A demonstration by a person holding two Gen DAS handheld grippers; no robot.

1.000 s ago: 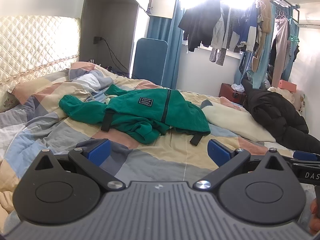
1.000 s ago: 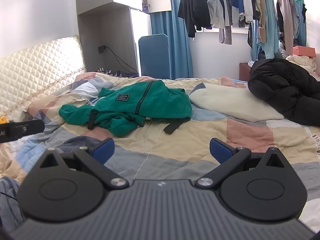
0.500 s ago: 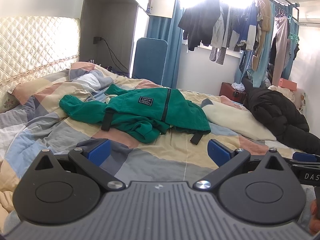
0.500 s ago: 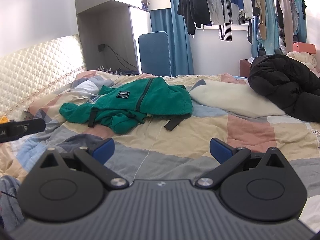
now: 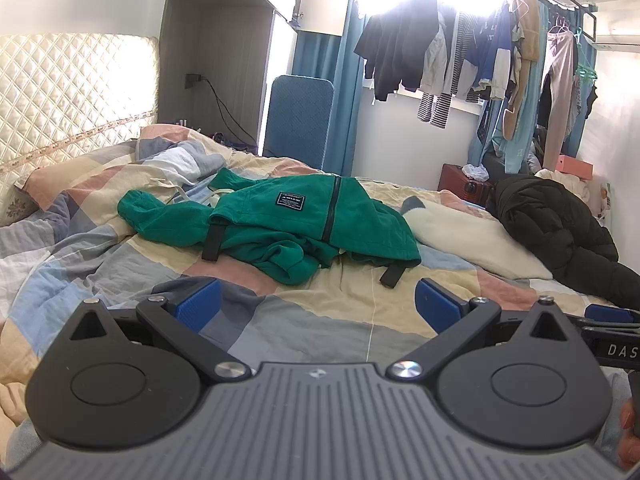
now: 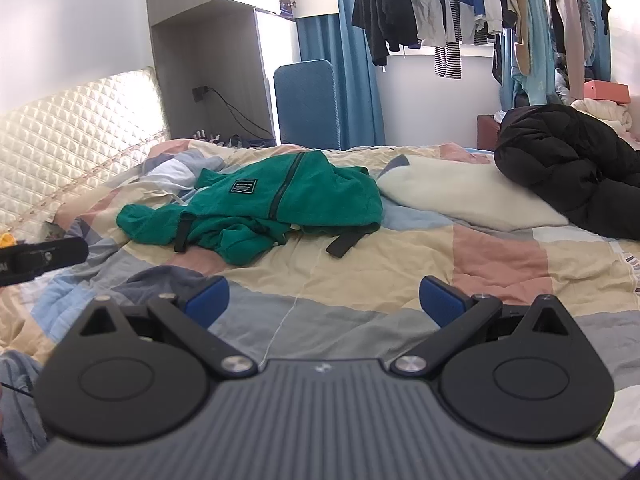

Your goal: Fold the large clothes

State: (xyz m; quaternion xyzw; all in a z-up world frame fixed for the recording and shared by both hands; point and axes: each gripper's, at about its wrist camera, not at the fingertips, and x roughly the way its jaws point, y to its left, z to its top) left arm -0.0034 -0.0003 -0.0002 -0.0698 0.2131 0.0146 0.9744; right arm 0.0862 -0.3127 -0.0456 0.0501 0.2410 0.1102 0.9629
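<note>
Both wrist views — low over bed [image 5: 360, 304] — share green jacket [image 5: 304, 216] ahead.

The left gripper [image 5: 318, 306] is held level, its 2 blue-padded fingers [image 5: 198, 305] spread wide with nothing between them. The right gripper [image 6: 323, 300] is the same, jaws wide apart and empty, beside the left one. Neither touches anything.

green jacket [image 5: 304, 216]: fleecy matt cloth | bed quilt [image 5: 320, 304]: creased woven cotton | headboard [image 5: 72, 92]: glossy quilted satin | black coat [image 5: 552, 224]: puffy, faint sheen | left gripper [image 5: 318, 304]: matt black plastic, blue pads
</note>
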